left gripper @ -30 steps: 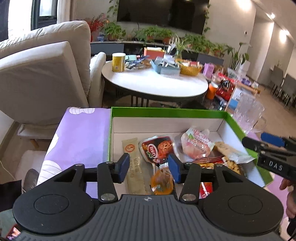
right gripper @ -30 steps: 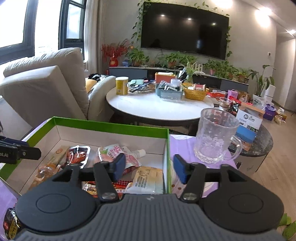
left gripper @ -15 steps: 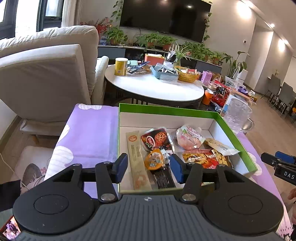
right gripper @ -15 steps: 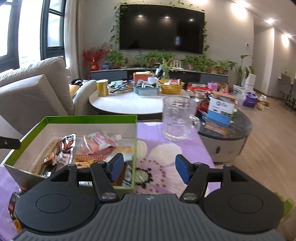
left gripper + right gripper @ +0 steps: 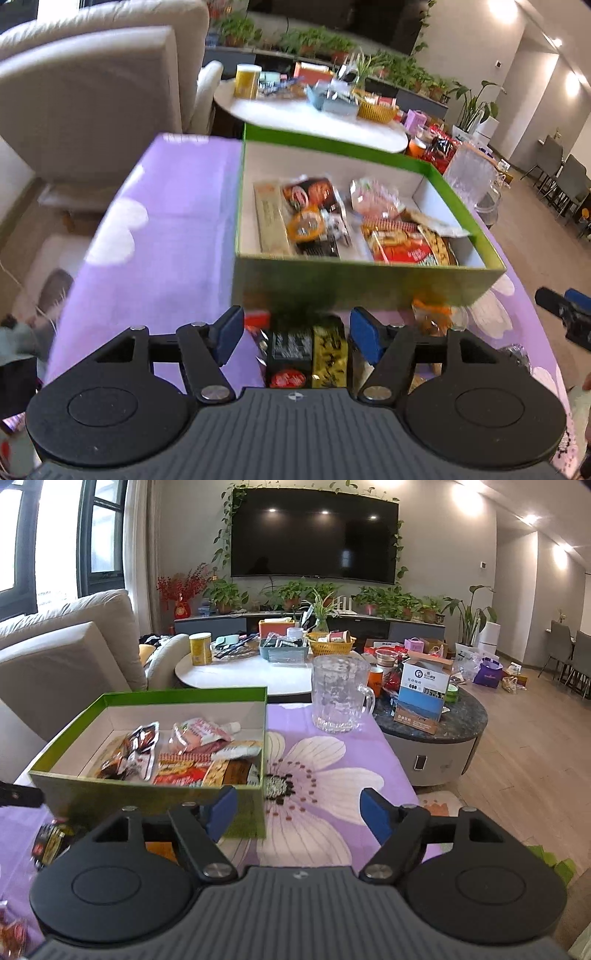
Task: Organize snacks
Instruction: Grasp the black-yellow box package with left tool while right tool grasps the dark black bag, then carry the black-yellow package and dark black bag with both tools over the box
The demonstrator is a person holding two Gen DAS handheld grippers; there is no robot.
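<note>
Nearest us, our left gripper (image 5: 297, 330) is opening its jaws above a black-and-gold snack packet (image 5: 308, 352) on the purple cloth (image 5: 166, 236), pads clear of it; our right gripper (image 5: 295, 810) stands open, holding nothing; just beyond, the green box (image 5: 147, 801) holds the sorted snacks (image 5: 354, 229); a glass mug (image 5: 340, 698) stands farther right.
</note>
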